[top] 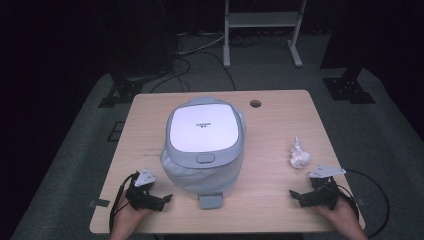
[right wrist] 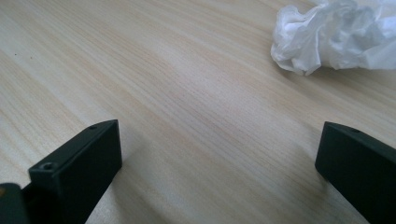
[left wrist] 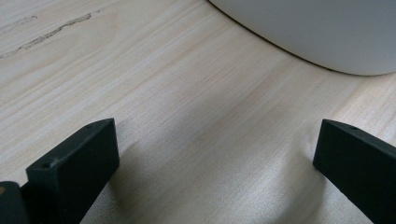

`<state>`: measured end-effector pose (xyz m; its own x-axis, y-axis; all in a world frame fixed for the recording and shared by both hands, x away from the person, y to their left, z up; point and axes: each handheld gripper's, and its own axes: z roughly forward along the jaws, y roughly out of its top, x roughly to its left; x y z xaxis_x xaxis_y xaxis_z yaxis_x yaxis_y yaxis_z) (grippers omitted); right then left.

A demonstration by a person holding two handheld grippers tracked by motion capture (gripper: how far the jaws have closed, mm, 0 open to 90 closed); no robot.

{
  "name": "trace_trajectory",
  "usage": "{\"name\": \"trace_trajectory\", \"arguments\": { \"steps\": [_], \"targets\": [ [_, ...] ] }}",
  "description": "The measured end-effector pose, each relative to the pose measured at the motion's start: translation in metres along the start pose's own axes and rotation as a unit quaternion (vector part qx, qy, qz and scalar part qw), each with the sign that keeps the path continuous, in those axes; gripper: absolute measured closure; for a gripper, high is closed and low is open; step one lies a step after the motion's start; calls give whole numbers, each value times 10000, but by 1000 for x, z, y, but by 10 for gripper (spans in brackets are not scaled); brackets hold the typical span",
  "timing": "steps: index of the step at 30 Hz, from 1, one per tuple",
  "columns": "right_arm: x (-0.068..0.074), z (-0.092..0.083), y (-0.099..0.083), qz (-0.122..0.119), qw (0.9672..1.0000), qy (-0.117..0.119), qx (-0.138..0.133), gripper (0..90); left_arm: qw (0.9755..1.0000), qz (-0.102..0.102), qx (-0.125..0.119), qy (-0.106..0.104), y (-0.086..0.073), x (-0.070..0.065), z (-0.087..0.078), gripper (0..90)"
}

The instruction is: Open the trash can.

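Nearest the table's front edge, the left gripper rests with jaws spread and empty beside the white bin at centre; the right gripper, equally spread, lies near the crumpled paper.

Table at frame centre carries the lidded bin mid-frame, crumpled paper to its right, left tongs lower left, right tongs lower right.
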<state>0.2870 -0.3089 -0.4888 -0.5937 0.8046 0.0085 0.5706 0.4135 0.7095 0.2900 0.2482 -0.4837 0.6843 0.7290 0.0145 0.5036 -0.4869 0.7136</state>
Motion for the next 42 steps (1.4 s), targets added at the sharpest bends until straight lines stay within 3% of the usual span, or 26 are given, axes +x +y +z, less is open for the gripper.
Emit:
{"name": "trace_trajectory", "arguments": {
  "steps": [9, 11, 18, 24, 26, 31, 36, 42],
  "targets": [
    [0, 0, 0, -2, 10000, -1, 2, 0, 10000, -4, -26, -5, 0, 0, 0, 0],
    [0, 0, 0, 0, 10000, 1, 0, 0, 9999, -7, -115, -16, 0, 1, -1, 57],
    [0, 0, 0, -1, 10000, -2, 4, 0, 9998, 30, -87, -159, 1, 3, -7, 158],
    [0, 0, 0, 0, 10000, 0, 2, 0, 9987, -83, -356, -344, 4, 2, -18, 304],
    [0, 0, 0, 0, 10000, 0, 2, 0, 9978, -210, -492, -387, 5, 3, -23, 342],
    [0, 0, 0, 1, 10000, -1, 3, 0, 9958, -234, -734, -485, 9, 2, -34, 509],
    [0, 0, 0, 1, 10000, 0, 0, 0, 9945, -261, -808, -611, 13, 1, -43, 677],
    [0, 0, 0, 1, 10000, 0, 0, 0, 9908, -423, -1016, -784, 21, 0, -56, 888]
  ]
}}
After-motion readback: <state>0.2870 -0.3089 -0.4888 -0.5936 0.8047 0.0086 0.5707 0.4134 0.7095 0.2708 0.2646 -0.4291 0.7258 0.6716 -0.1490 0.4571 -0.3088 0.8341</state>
